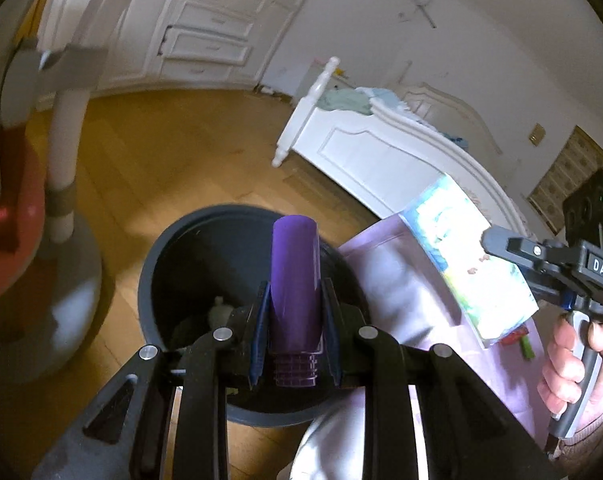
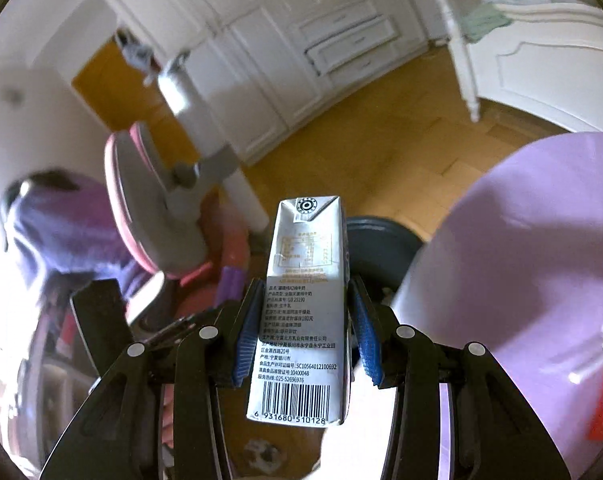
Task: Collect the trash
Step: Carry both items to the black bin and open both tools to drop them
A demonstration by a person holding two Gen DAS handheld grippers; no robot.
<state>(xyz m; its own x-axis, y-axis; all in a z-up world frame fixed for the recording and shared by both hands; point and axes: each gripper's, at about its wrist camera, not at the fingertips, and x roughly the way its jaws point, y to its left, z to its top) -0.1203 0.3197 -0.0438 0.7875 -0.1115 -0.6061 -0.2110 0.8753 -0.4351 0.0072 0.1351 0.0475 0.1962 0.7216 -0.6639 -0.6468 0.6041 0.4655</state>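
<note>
My left gripper is shut on a purple bottle, which it holds over the open dark grey trash bin on the wooden floor. A pale crumpled piece lies inside the bin. My right gripper is shut on a white milk carton with a barcode. The bin's rim shows just behind the carton. In the left wrist view the right gripper holds the carton above a lilac table, to the right of the bin.
A lilac round table stands right of the bin with a few small items at its edge. A grey-and-pink chair and its base stand left of the bin. A white bed and white cabinets lie beyond.
</note>
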